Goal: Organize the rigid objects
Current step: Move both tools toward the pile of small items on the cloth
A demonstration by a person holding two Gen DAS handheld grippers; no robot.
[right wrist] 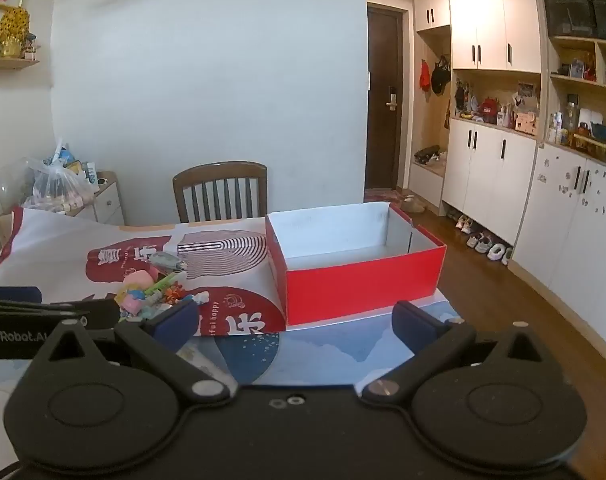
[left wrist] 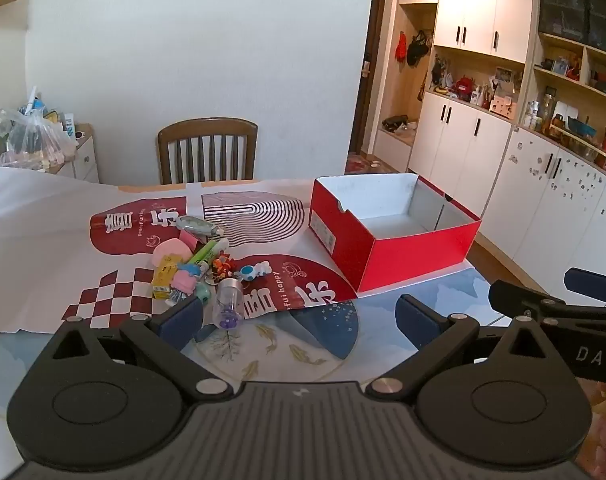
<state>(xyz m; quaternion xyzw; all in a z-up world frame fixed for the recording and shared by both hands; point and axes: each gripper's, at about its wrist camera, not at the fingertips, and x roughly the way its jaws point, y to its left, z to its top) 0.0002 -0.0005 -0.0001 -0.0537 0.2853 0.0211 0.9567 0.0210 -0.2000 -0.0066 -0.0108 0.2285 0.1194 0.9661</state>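
Note:
A pile of small rigid objects (left wrist: 195, 264) lies on the red-and-white paper sheet (left wrist: 43, 216): a pink piece, a yellow box, a green pen, toy figures and a clear vial (left wrist: 228, 304). An open red shoebox (left wrist: 419, 250) with a white inside stands to the pile's right, empty. My left gripper (left wrist: 299, 320) is open, hovering just short of the pile, its left fingertip beside the vial. In the right wrist view my right gripper (right wrist: 295, 322) is open in front of the red shoebox (right wrist: 361, 280), with the pile (right wrist: 151, 290) to its left. Nothing is between either pair of fingers.
A wooden chair (left wrist: 207, 150) stands at the table's far side. A plastic bag on a small cabinet (left wrist: 31, 138) sits at the far left. White cupboards and cluttered shelves (left wrist: 503, 120) line the right wall. The table's right edge (right wrist: 455, 312) drops to wooden floor.

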